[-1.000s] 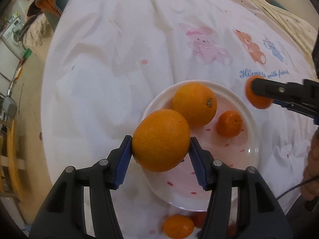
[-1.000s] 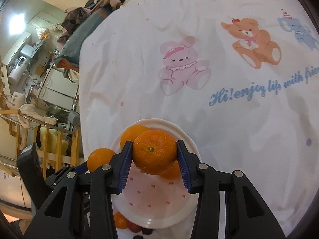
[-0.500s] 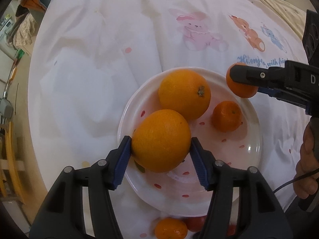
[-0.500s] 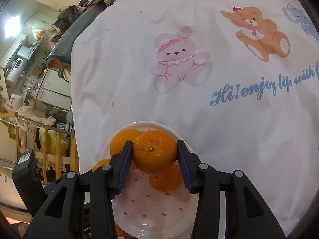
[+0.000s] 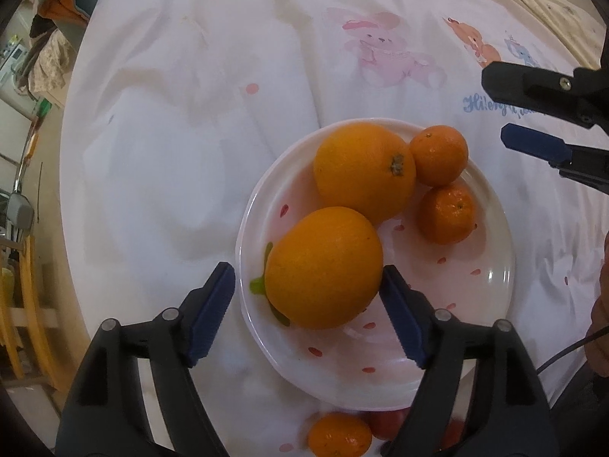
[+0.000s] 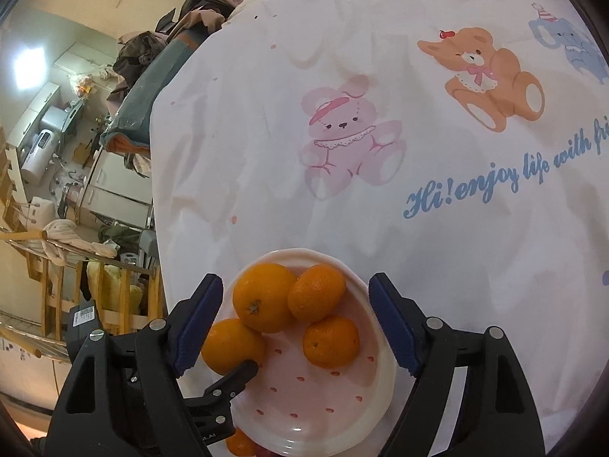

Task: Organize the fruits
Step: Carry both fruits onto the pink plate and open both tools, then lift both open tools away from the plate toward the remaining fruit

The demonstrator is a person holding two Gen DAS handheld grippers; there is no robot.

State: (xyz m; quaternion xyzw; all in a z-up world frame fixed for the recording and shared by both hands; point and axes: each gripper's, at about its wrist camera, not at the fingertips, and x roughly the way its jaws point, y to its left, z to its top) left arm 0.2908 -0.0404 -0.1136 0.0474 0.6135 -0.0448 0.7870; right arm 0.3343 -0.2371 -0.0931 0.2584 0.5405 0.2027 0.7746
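Four pieces of fruit are seen on the white plate (image 5: 495, 266), which is dotted with small red marks and rests on a white cloth (image 5: 171, 133) printed with cartoon bears and blue lettering. The near large orange (image 5: 323, 266) is set on the plate's near-left part, over a green mark. It is framed by the left tongs (image 5: 306, 310), whose blue pads are spread apart; the left pad is held clear of the fruit and the right pad just beside it. The far large orange (image 5: 363, 171) is touched by the near one, stem scar turned to the right. Two small mandarins (image 5: 439, 154) (image 5: 447, 213) are placed just right of it, one behind the other. The right tongs (image 6: 295, 318) are held open above the plate, nothing between the pads. Another small mandarin (image 5: 338, 438) and something red are partly seen on the cloth beside the plate's near rim.
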